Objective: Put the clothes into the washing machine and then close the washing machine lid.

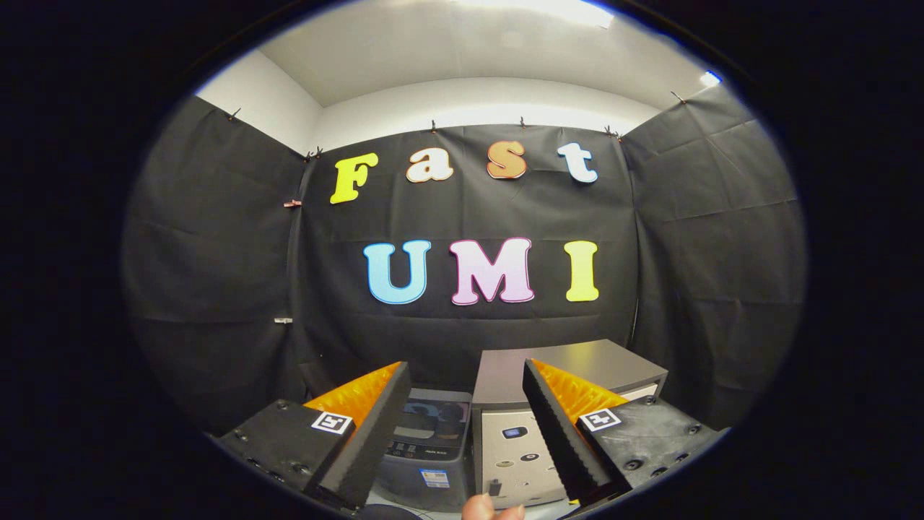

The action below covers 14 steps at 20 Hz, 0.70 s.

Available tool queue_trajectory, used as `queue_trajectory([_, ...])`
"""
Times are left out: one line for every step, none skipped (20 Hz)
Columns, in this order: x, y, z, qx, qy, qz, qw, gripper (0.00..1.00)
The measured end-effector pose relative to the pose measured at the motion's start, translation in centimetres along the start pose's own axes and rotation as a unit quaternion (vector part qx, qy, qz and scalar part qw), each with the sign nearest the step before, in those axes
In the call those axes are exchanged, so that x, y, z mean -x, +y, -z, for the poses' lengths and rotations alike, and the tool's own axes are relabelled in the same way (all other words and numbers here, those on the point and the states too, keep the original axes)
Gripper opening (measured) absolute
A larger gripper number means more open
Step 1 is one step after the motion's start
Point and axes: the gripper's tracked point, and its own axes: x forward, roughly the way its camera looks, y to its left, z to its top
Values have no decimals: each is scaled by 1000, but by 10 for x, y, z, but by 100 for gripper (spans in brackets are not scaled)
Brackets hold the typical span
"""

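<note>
- We see the gripper (465, 426) level, pointing forward, fingers (375, 426) spread wide with nothing between them.
- Fingertips of a hand (491, 509) show below.

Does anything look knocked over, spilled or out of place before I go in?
Nothing stands out. The washing machine and the cabinet beside it stand upright beyond the open gripper, which holds nothing. A fingertip shows below.
</note>
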Motion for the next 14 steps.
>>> queue_trajectory([3,-2,-2,1,-1,3,1000,99])
queue_trajectory([5,-5,-4,2,-3,7,1000,99])
queue_trajectory([7,-7,-5,1,-5,9,1000,98])
queue_trajectory([9,-8,-8,0,-7,10,1000,98])
queue_trajectory([10,-8,-10,-1,-9,11,1000,98])
queue_trajectory([11,-10,-13,-1,-11,14,1000,98])
queue_trajectory([12,-10,-14,-1,-12,15,1000,98])
queue_trajectory([12,-10,-14,-3,-12,16,1000,98])
queue_trajectory([12,-10,-14,-4,-13,17,1000,98])
queue_trajectory([13,-9,-15,-6,-13,17,1000,98])
queue_trajectory([13,-8,-16,-5,-13,17,1000,98])
queue_trajectory([14,-7,-18,-4,-13,17,1000,98])
queue_trajectory([14,-5,-20,-2,-15,16,1000,98])
queue_trajectory([15,-2,-22,0,-17,15,1000,98])
